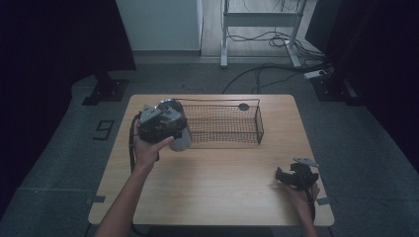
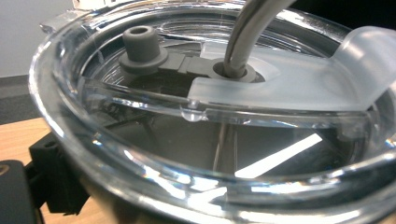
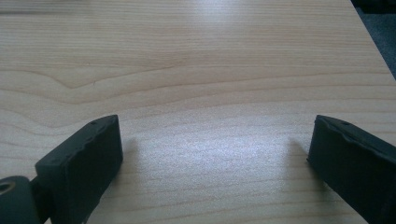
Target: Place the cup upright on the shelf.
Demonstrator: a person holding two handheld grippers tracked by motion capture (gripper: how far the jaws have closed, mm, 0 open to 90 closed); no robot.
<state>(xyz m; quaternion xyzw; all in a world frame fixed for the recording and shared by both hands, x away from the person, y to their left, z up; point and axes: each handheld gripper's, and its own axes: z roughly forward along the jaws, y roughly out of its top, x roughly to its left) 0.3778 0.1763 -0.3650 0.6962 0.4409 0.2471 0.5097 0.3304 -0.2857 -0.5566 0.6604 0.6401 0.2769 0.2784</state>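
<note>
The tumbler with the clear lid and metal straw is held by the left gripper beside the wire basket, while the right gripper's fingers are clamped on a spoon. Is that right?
Not quite. The right gripper holds nothing: the right gripper view shows its fingers spread apart over the bare wooden table. The rest stands: the tumbler with clear lid and metal straw is in the left gripper beside the wire basket.

One sign can be read: a dark figure "9" [image 1: 104,130] marked on the grey floor, just beside the left edge of the desk [image 1: 217,173]. No label, brand or lettering can be read on anything else.
</note>
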